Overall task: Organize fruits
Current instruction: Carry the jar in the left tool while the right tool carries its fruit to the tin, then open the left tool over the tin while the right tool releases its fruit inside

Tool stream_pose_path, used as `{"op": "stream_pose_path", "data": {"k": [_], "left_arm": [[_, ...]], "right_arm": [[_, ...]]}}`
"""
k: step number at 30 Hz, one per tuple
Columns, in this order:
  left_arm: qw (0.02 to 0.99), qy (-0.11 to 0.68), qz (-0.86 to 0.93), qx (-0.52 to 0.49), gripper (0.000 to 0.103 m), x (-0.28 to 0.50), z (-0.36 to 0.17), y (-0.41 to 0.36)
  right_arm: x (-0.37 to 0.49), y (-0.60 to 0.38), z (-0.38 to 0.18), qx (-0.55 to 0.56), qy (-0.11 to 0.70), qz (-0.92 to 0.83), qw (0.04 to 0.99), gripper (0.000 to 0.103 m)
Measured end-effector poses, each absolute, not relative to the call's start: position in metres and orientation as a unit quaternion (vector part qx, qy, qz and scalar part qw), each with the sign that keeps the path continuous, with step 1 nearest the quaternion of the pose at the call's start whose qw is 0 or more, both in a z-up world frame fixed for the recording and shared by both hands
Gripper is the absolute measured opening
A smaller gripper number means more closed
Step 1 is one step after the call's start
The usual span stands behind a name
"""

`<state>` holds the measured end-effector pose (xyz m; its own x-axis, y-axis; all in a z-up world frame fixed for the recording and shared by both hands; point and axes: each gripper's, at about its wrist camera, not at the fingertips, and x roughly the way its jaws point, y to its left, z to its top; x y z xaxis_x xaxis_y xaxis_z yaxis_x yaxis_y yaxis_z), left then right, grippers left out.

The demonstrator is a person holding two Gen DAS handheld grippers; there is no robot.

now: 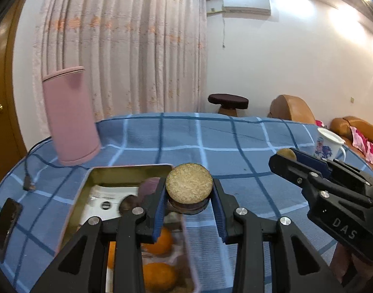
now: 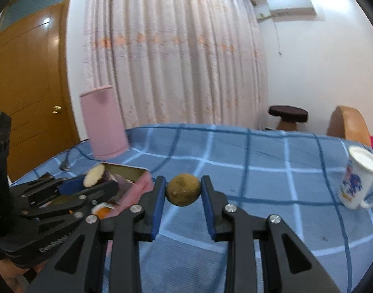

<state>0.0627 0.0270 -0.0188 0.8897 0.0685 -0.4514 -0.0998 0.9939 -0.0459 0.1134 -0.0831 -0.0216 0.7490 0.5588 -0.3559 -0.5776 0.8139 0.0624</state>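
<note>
My left gripper (image 1: 188, 190) is shut on a cut chunk of purple sweet potato (image 1: 189, 185), its pale round face turned up, held above the near right corner of an open metal tin (image 1: 127, 169). Two oranges (image 1: 159, 244) and some purple pieces lie in the tin. My right gripper (image 2: 184, 194) is shut on a small round brown fruit (image 2: 184, 192), held above the blue checked cloth to the right of the tin (image 2: 137, 172). The right wrist view shows the left gripper (image 2: 92, 183) at the left with the sweet potato (image 2: 95, 174).
A tall pink cylinder (image 1: 69, 119) stands behind the tin. A white printed mug (image 1: 329, 146) sits at the table's right edge. At the left edge lie a dark phone (image 1: 5, 222) and a black cable (image 1: 29, 183). Blue checked cloth (image 1: 186, 136) covers the table.
</note>
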Motion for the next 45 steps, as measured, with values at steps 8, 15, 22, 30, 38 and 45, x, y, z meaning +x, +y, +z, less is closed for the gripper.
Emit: {"op": "stream_pose_path", "data": {"k": [8, 15, 22, 30, 38, 45], "left_arm": [[0.968, 0.233, 0.08, -0.051, 0.037, 0.051, -0.017, 0.067], [0.962, 0.242, 0.102, -0.075, 0.037, 0.043, -0.024, 0.103], [0.955, 0.264, 0.1, -0.09, 0.037, 0.042, -0.037, 0.12], [0.947, 0.293, 0.091, -0.098, 0.037, 0.046, -0.054, 0.126], [0.943, 0.302, 0.092, -0.105, 0.045, 0.041, -0.056, 0.127], [0.953, 0.274, 0.085, -0.099, 0.069, 0.025, -0.038, 0.117]], "right_arm": [[0.108, -0.037, -0.015, -0.037, 0.187, 0.345, 0.919, 0.032], [0.105, -0.004, -0.024, -0.048, 0.204, 0.375, 0.903, 0.032], [0.099, 0.02, -0.043, -0.073, 0.227, 0.395, 0.887, 0.032], [0.105, 0.029, -0.067, -0.086, 0.271, 0.403, 0.87, 0.033], [0.103, 0.022, -0.067, -0.079, 0.279, 0.401, 0.869, 0.048], [0.09, -0.009, -0.049, -0.054, 0.255, 0.378, 0.888, 0.074]]}}
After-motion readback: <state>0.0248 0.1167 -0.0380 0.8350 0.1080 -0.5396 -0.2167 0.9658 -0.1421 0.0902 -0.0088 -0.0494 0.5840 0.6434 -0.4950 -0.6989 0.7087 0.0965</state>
